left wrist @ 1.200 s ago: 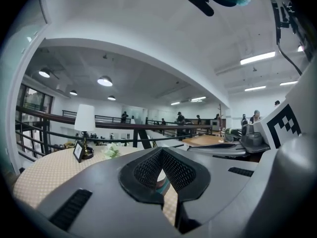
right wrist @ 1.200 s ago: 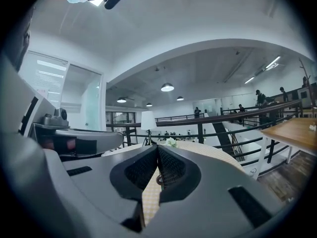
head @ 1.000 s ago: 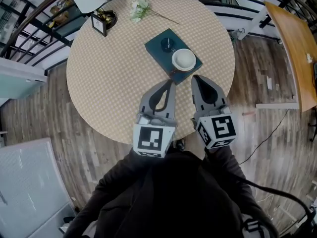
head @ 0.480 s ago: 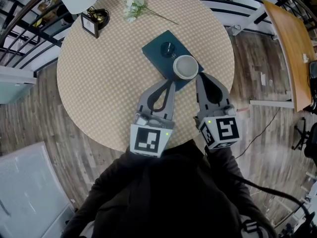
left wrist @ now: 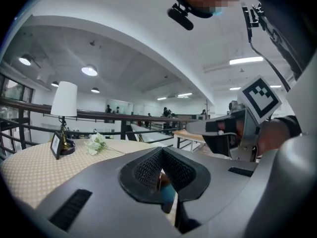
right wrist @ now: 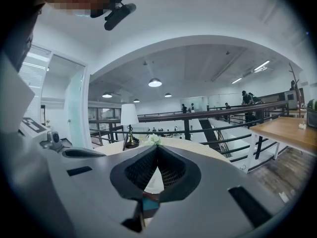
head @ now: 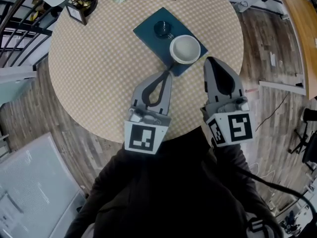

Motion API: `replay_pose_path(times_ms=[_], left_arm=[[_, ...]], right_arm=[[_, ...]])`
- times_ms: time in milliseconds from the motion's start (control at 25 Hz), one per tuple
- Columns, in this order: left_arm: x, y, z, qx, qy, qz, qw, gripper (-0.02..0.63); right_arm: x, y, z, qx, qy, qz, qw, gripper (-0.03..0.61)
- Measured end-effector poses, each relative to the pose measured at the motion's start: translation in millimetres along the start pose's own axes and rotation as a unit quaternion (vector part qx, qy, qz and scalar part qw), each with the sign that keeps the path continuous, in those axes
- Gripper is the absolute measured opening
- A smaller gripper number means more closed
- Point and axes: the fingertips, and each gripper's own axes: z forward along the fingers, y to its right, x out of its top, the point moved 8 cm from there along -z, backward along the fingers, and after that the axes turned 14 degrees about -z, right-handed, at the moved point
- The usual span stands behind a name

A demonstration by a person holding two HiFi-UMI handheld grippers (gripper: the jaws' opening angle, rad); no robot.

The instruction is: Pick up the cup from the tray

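Looking down, head view: white cup (head: 185,49) upright on the dark blue tray (head: 151,31), on the round checked worktop (head: 99,68). Changed since a second ago: right hand-held gripper (head: 209,61) now up beside the cup's right, no longer below it; left hand-held gripper (head: 168,75) pointing at the tray's near edge as before. Left gripper view: jaws pressed together, empty, lamp (left wrist: 64,100) and flowers (left wrist: 96,144) beyond. Right gripper view: jaws likewise pressed together, nothing pinched.
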Motion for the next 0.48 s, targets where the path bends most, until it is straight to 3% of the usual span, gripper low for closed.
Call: replay_pose_path(times_ms=[200,480], left_arm=[[-30.8,-8.9,5.5,0.007,-0.021,-0.004,0.9997,0.020],[-67.7,-20.1,23.3,0.002,-0.052,-0.008,0.9986,0.173]], right_arm=[[-24.8,4.4,-0.3,0.000,-0.014,0.011,1.000,0.003],[-58.0,8.8,-6.3,0.000,-0.045,0.020,0.999,0.003]])
